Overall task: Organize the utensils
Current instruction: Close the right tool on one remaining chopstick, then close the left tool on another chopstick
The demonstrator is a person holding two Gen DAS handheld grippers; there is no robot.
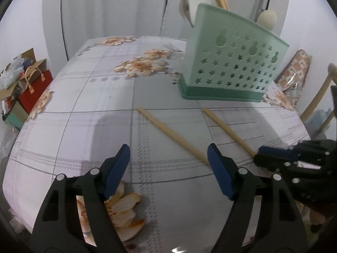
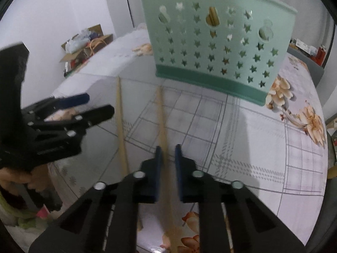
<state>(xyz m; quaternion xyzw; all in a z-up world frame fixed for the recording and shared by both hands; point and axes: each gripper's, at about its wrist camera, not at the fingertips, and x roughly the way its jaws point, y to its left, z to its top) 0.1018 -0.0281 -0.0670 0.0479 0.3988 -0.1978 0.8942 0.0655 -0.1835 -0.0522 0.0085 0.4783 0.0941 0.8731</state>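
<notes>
Left claw (image 1: 168, 160) hovers with jaws spread wide; right claw (image 2: 168, 158) has jaws narrowly parted.

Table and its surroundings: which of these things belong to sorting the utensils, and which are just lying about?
Job:
- right chopstick, between the right gripper's fingers
- left chopstick, loose on the table
- green holder, already holding utensils
- left gripper, open and empty

Lying about:
- red bag
- cardboard boxes
- floral tablecloth

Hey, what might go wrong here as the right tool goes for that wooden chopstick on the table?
The right tool straddles one thin wooden chopstick, fingers not yet closed; it may roll or slip out. The second chopstick lies close beside it and may get nudged. The open left tool hovers nearby, so the two could collide. The green star-perforated utensil holder looks light and may tip on insertion.
</notes>
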